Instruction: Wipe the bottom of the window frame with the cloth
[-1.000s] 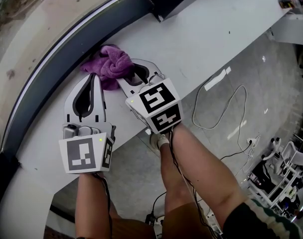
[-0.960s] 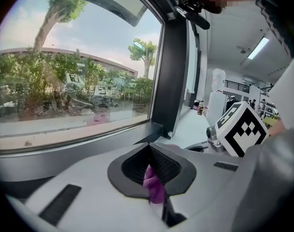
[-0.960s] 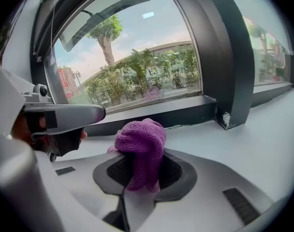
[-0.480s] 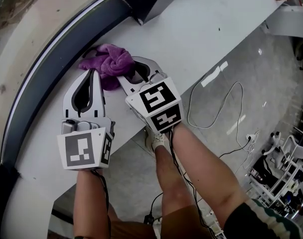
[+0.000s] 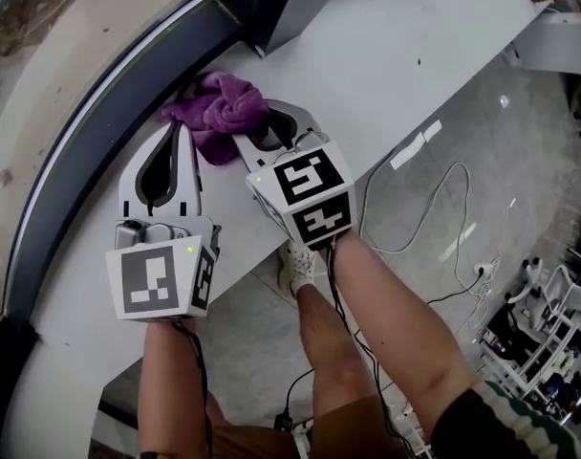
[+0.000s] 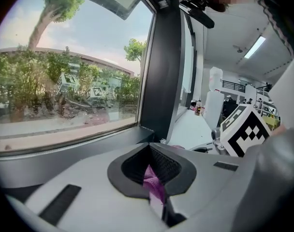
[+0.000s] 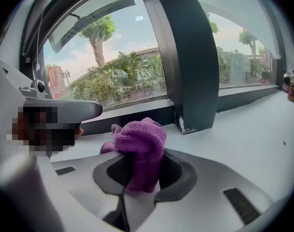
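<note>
Cloth (image 5: 224, 108) in right hand-held gripper (image 5: 257, 122) — dark frame post (image 5: 271, 3) beyond

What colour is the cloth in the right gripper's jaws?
The bunched terry cloth is purple, clearest in the right gripper view.

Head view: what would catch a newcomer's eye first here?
The purple cloth stands out first, bunched on the white sill right beside the dark window frame. The left gripper and the right gripper sit side by side, both shut on it, the right one holding the larger bunch.
</note>
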Available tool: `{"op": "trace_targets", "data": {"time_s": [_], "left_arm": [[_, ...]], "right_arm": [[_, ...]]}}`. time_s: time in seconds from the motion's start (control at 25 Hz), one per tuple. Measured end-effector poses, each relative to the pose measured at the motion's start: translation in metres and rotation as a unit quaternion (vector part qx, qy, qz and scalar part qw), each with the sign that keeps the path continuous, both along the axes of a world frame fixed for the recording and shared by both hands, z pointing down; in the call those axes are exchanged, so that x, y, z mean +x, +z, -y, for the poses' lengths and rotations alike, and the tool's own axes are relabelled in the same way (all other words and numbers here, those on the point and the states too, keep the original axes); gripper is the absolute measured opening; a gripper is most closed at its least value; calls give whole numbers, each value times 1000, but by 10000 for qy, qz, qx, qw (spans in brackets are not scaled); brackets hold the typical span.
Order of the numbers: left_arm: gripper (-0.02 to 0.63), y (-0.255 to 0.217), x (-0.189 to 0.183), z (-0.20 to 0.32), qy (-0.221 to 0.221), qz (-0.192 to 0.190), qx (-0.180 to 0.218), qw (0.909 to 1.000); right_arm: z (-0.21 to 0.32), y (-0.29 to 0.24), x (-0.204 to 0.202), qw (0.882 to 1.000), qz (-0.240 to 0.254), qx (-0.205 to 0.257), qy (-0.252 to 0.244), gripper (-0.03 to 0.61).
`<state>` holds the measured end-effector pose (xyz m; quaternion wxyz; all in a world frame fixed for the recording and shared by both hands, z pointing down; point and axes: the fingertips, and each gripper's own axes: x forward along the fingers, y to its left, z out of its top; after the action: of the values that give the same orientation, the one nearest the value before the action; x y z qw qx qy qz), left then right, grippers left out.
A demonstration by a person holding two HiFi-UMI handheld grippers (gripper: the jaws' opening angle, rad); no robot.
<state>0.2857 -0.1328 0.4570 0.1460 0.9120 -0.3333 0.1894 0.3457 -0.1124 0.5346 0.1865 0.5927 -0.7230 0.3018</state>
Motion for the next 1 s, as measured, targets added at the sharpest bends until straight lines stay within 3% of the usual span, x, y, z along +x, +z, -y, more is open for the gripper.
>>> {"op": "trace_targets", "data": {"time_s": [0.12, 0.36, 0.68, 1.0], "left_arm": [[9, 0, 0, 0, 4, -39, 32, 10000], [9, -1, 37, -5, 143, -17, 132, 9998], [9, 7, 41, -14, 110, -60, 18, 9999], [9, 14, 50, -23, 219, 3, 18, 9998]], "right_arm": [[0, 0, -2, 10000, -66, -5, 0, 118], [1, 0, 29, 9999, -109, -6, 126, 118], [0, 2, 42, 9996, -171, -9, 229, 118], [-7, 3, 35, 9997, -200, 26, -101, 118]]}}
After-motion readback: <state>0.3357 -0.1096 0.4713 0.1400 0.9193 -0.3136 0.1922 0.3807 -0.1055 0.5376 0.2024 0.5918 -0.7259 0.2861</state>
